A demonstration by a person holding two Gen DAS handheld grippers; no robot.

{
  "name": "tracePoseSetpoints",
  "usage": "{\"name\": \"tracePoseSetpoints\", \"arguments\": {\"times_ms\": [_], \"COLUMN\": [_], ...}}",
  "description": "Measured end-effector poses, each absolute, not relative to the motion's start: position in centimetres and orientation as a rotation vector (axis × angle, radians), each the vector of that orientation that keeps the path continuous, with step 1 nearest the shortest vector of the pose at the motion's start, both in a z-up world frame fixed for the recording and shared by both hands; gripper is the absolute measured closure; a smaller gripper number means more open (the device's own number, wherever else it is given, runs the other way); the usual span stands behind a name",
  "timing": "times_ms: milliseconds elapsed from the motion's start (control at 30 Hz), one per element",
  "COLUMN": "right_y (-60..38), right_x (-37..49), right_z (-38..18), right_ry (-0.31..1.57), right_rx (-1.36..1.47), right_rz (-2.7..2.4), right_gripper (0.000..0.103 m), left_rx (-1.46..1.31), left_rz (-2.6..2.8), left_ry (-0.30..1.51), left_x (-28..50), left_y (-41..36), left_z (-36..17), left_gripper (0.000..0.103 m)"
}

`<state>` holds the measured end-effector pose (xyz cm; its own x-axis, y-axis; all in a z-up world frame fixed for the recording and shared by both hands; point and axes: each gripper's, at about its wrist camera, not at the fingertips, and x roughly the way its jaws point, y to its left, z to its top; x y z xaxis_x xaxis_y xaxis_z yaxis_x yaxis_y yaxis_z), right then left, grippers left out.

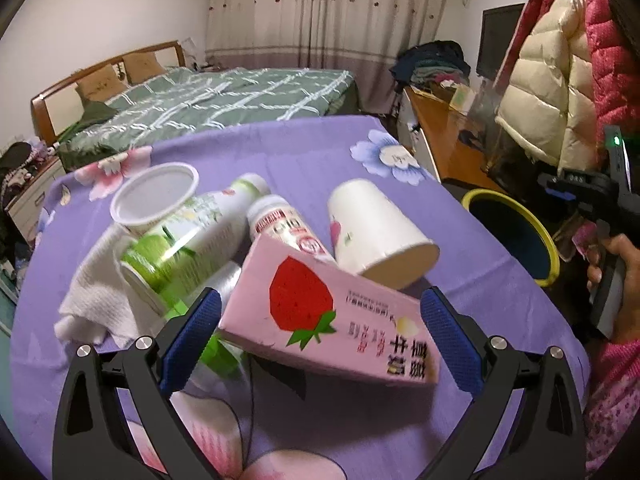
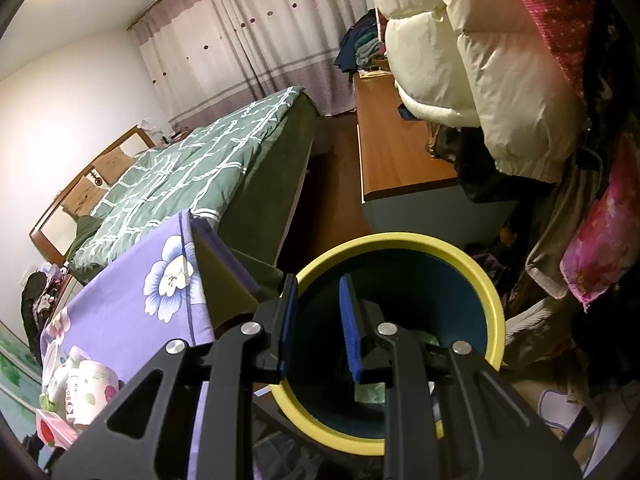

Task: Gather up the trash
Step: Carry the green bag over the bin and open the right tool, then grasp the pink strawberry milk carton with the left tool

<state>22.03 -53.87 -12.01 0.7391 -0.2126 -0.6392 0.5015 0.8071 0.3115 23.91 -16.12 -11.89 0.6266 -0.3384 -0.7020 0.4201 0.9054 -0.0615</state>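
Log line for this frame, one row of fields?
left gripper: open around pink carton | right gripper: empty, over yellow-rimmed bin | cups, bottles on table

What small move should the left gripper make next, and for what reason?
Probably close the left gripper on the pink strawberry carton. Its blue fingers stand open on both sides of the carton, not yet pressing it, and the yellow-rimmed bin waits at the right.

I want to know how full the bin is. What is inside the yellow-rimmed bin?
In the bin, the dark blue inner wall shows, with something pale green low down. The right gripper, open and empty, covers much of the bottom, so the rest stays unseen.
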Motion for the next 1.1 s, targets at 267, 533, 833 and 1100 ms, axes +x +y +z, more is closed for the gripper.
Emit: {"name": "tracePoseSetpoints", "arguments": {"times_ms": [267, 533, 833, 1100], "right_y": [-52.4, -51.9, -52.7, -52.6], "right_x": [21.6, 19.3, 16.5, 16.1], "right_z": [-12.0, -10.8, -9.9, -9.9], "right_ry": [0.624, 0.586, 0.544, 0.546], "right_rx": [0.497, 0.507, 0.534, 0.533], "right_rz": [-0.365, -0.332, -0.325, -0.312], "right_gripper": [0.082, 0.082, 0.082, 0.082], "left_rx": [0.114, 0.144, 0.238, 0.273], "left_rz": [-0.484, -0.584, -0.552, -0.542], "left_ry": [0.830, 0.881, 0.808, 0.838], "left_x": [20.1, 15.2, 13.8, 18.6], "left_y": [-16.4, -18.4, -19.2, -20.4], "left_z": [-12.5, -13.4, -12.1, -13.3], "left_gripper": [0.005, 0.005, 0.005, 0.005]}}
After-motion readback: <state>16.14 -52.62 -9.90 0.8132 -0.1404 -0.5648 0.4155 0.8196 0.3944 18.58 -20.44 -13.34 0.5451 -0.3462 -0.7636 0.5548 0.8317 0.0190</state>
